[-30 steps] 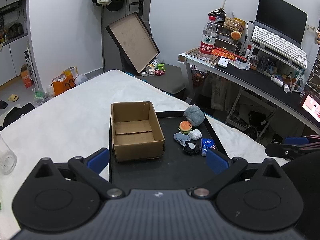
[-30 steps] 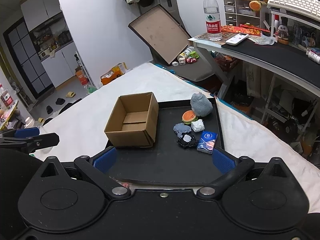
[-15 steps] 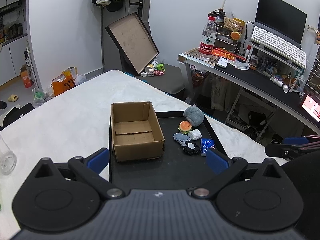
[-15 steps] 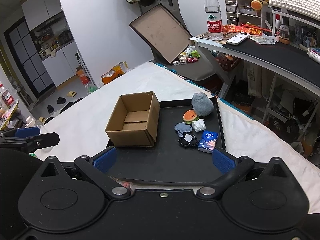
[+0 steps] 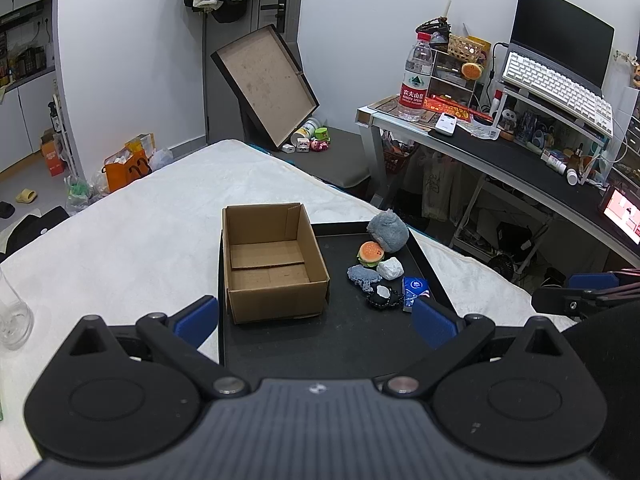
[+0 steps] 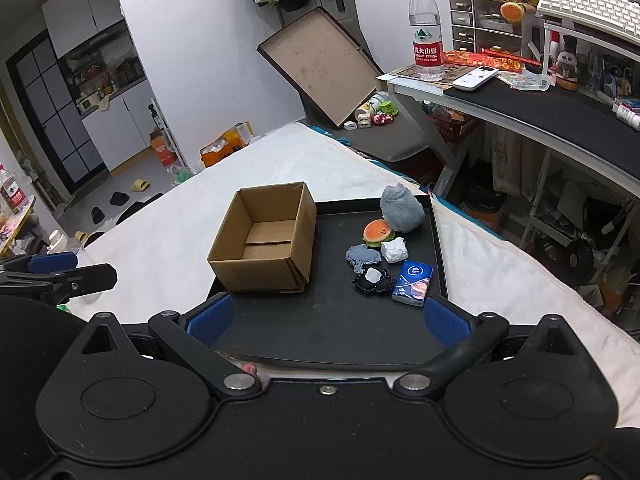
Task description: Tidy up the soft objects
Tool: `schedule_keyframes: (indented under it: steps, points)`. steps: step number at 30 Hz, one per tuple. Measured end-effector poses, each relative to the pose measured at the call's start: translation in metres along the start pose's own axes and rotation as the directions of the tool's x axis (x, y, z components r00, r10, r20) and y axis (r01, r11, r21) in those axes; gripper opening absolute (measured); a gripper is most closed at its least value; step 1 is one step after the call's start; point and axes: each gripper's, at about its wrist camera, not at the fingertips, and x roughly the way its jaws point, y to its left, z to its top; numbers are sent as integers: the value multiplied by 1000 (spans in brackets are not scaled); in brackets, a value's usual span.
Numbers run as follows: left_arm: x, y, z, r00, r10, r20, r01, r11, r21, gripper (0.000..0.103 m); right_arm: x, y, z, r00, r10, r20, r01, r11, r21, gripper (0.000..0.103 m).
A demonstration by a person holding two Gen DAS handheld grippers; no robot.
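An open, empty cardboard box [image 5: 272,264] [image 6: 264,240] stands on the left of a black tray [image 5: 320,340] [image 6: 332,332]. To its right lie a grey plush [image 5: 389,230] [image 6: 401,209], a burger toy [image 5: 371,253] [image 6: 378,232], a white lump [image 5: 390,269] [image 6: 394,251], a grey-blue scrap [image 5: 363,275] [image 6: 362,257], a black frilly piece [image 5: 383,295] [image 6: 373,279] and a blue tissue pack [image 5: 415,290] [image 6: 413,282]. My left gripper [image 5: 316,322] is open and empty over the tray's near edge. My right gripper [image 6: 326,322] is open and empty there too.
The tray lies on a white bed cover [image 5: 140,240]. A clear glass [image 5: 12,316] stands at the left edge. A cluttered desk [image 5: 500,148] with a water bottle [image 5: 414,80] is at the right. A flat tray-like box [image 5: 266,84] leans on the far wall.
The right wrist view has edged slightly forward and left; the objects sit a little further right in it. The left gripper is almost still. Both stay open.
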Motion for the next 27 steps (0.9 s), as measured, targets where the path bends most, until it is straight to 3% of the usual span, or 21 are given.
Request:
schedule_keyframes:
  steps: [27]
  points:
    - [4,-4,1,1000,-12,-3,12,1000,9,102,2,-2,1,1000,11,-5,-11,1000,4,103]
